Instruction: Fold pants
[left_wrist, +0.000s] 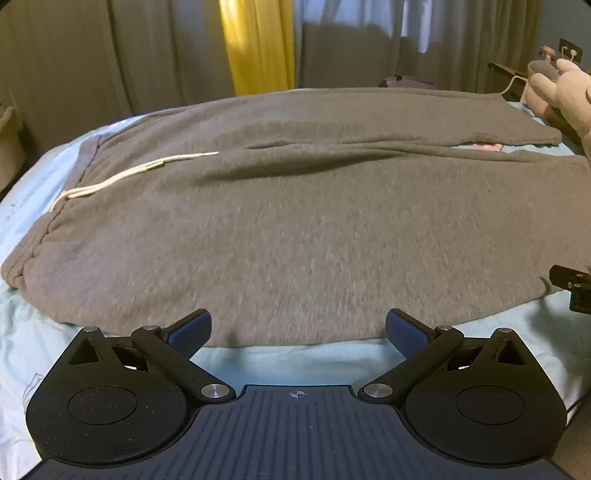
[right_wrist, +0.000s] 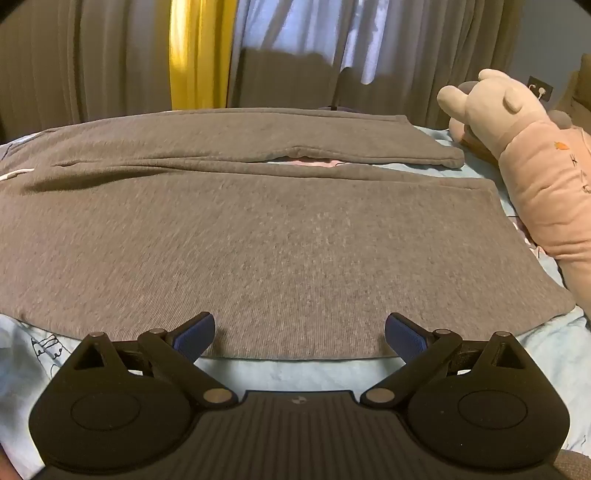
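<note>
Grey sweatpants lie flat across a light blue bed sheet, waistband at the left with a white drawstring, both legs running to the right. In the right wrist view the same pants show their two leg ends at the right. My left gripper hovers open at the near edge of the pants, nothing between its blue pads. My right gripper is open too, over the near edge of the closer leg. A black part of the right gripper peeks in at the left wrist view's right edge.
A pink and beige plush toy lies along the right side of the bed beside the leg ends. Grey and yellow curtains hang behind the bed. A wall socket with a white cable is at the far right.
</note>
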